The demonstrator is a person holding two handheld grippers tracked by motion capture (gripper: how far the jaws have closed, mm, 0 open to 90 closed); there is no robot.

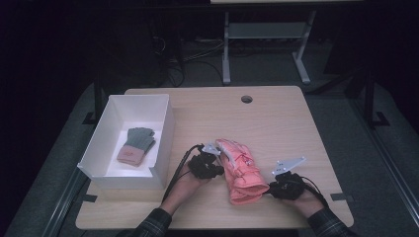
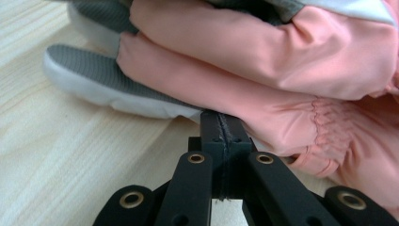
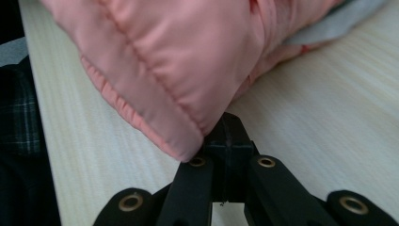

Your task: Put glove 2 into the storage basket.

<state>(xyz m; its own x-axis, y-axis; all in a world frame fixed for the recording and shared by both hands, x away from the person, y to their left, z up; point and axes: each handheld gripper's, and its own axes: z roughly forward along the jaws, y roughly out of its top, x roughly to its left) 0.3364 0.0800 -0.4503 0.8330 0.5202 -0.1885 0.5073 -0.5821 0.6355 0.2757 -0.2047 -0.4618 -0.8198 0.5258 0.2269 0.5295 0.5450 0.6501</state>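
A pink padded glove with grey palm patches lies on the wooden table, cuff toward the front edge. My left gripper is at the glove's left side. In the left gripper view its jaws are pressed together at the edge of the pink glove, where the pink fabric meets the grey and white fingers. My right gripper is at the cuff's right corner. In the right gripper view its jaws are shut against the hem of the pink glove. A grey knit glove with a pink cuff lies in the white box.
The white box stands at the table's left side. A cable hole is near the far edge. A person's plaid sleeve is by the table's front edge. A desk frame stands on the dark floor beyond.
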